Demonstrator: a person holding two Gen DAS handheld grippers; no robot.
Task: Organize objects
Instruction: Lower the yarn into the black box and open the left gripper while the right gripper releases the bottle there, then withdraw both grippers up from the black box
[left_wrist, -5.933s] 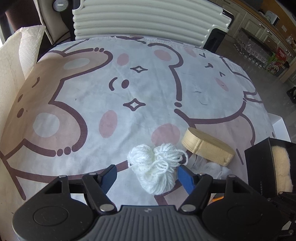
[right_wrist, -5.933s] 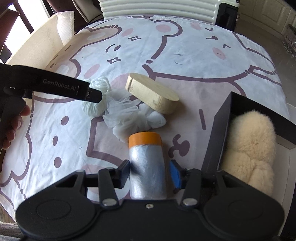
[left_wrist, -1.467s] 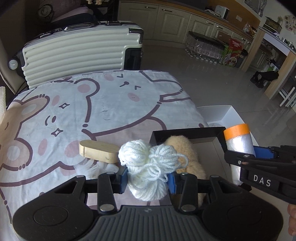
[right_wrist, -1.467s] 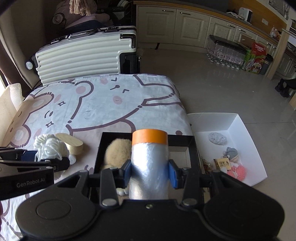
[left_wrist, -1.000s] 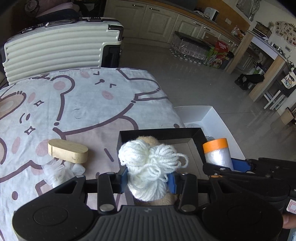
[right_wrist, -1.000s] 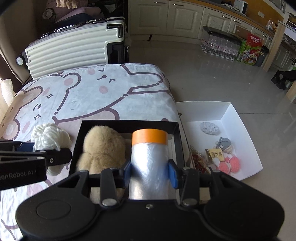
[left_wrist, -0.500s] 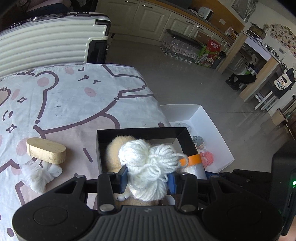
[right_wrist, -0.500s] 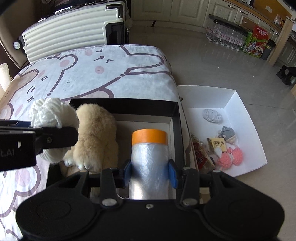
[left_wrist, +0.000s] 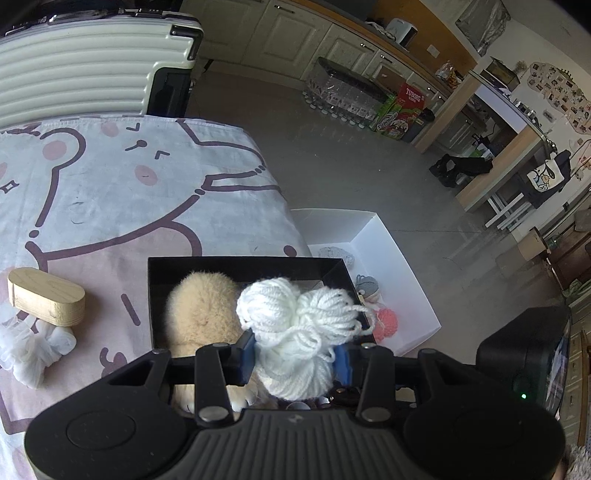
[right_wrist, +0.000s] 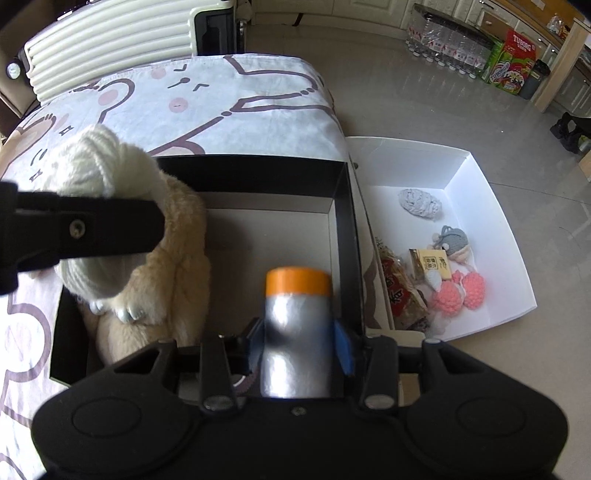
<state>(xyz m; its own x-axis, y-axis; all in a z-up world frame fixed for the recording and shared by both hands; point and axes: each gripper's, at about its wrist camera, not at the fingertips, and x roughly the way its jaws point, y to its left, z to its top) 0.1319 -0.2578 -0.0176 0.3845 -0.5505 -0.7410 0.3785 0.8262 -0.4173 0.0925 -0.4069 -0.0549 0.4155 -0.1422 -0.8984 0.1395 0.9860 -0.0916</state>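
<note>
Yarn (left_wrist: 299, 332) over black box (left_wrist: 243, 266) rim, roll (right_wrist: 297, 332) above bare floor inside

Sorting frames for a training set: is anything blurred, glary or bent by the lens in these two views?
Left wrist: sharp; yarn crisp in the left gripper; fisheye curves the suitcase and the floor. Right wrist: the roll in the right gripper is smeared, with a bright sheen on its film; the white tray is nearly washed out by sunlight.
</note>
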